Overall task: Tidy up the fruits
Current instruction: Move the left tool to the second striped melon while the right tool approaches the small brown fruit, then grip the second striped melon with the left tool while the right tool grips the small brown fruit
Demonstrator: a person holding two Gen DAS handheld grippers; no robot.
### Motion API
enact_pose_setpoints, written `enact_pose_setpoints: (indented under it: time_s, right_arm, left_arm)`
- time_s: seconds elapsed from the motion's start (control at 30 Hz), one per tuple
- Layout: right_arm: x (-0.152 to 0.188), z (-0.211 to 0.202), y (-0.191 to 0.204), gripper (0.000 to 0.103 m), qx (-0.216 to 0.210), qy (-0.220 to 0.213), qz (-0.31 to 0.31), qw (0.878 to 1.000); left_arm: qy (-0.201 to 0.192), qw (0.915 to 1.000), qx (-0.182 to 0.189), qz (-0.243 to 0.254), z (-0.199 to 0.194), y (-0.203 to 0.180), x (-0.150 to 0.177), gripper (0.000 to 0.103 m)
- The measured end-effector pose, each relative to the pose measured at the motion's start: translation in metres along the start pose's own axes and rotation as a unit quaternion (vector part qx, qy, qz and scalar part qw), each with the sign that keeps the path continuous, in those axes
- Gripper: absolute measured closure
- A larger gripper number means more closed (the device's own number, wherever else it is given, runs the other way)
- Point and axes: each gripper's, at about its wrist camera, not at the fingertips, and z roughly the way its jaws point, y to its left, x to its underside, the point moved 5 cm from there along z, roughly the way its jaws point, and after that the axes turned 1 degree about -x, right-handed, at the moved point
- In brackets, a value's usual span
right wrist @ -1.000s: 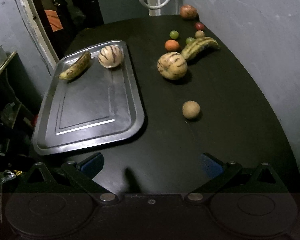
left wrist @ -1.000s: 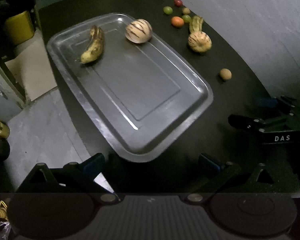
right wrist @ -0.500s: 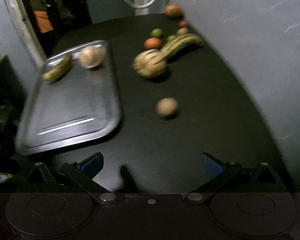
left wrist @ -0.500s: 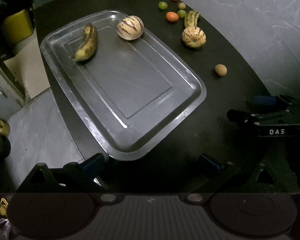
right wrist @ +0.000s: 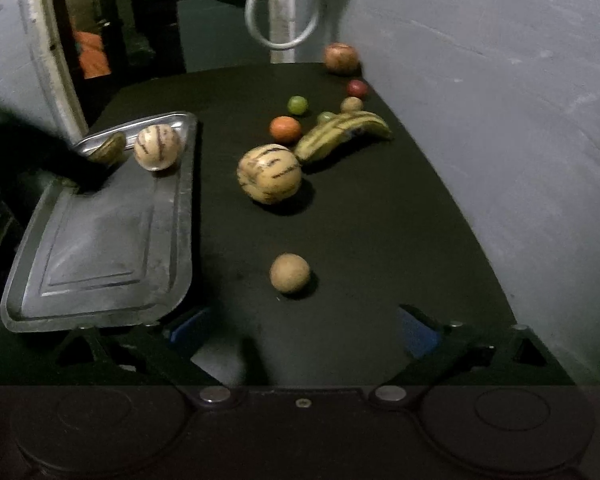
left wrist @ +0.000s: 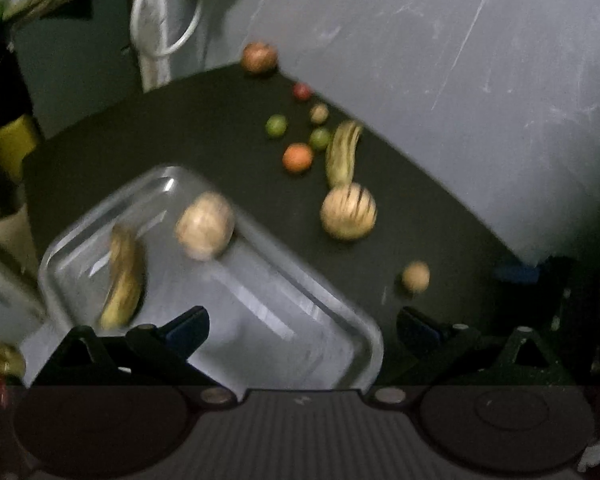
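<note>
A metal tray [left wrist: 260,312] [right wrist: 100,248] lies on the black table and holds a banana [left wrist: 124,280] and a striped melon [left wrist: 204,226] [right wrist: 157,147]. On the table lie a second striped melon [right wrist: 269,173] [left wrist: 348,214], a striped banana-shaped fruit [right wrist: 342,134], a small brown ball fruit [right wrist: 290,273] [left wrist: 416,277] and several small round fruits [right wrist: 286,129]. My left gripper [left wrist: 300,328] is open and empty over the tray's near corner. My right gripper [right wrist: 300,328] is open and empty, just short of the brown fruit.
A reddish apple [right wrist: 341,58] sits at the table's far edge by a grey wall [right wrist: 500,100]. A white post with a hose loop [right wrist: 284,8] stands behind the table. The left gripper's dark body [right wrist: 40,160] reaches over the tray's far end.
The left gripper swung right and forward, so the loose fruits now sit ahead of it; its view is blurred. The right gripper moved forward and lower toward the brown fruit.
</note>
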Motion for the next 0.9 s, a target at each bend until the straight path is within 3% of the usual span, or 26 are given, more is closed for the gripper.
enact_pose_setpoints:
  time_s: [0.2, 0.43, 0.77, 0.9]
  right_arm:
    - [-0.008, 0.017, -0.004, 0.024, -0.014, -0.001, -0.009, 1.000]
    - [-0.011, 0.026, -0.004, 0.035, -0.048, -0.008, -0.017, 0.999]
    - [-0.007, 0.034, -0.004, 0.057, -0.064, -0.009, -0.026, 0.998]
    - [-0.006, 0.034, -0.004, 0.061, -0.062, -0.013, -0.027, 0.998]
  left_arm:
    - [-0.015, 0.9983, 0.005, 0.056, 0.042, -0.029, -0.042, 0.001]
    - [0.008, 0.9904, -0.004, 0.138, 0.086, -0.050, -0.055, 0.001]
    - [0.032, 0.9883, -0.009, 0.149, 0.123, -0.053, -0.057, 0.009]
    - [0.025, 0.9871, -0.017, 0.157, 0.125, -0.057, -0.057, 0.014]
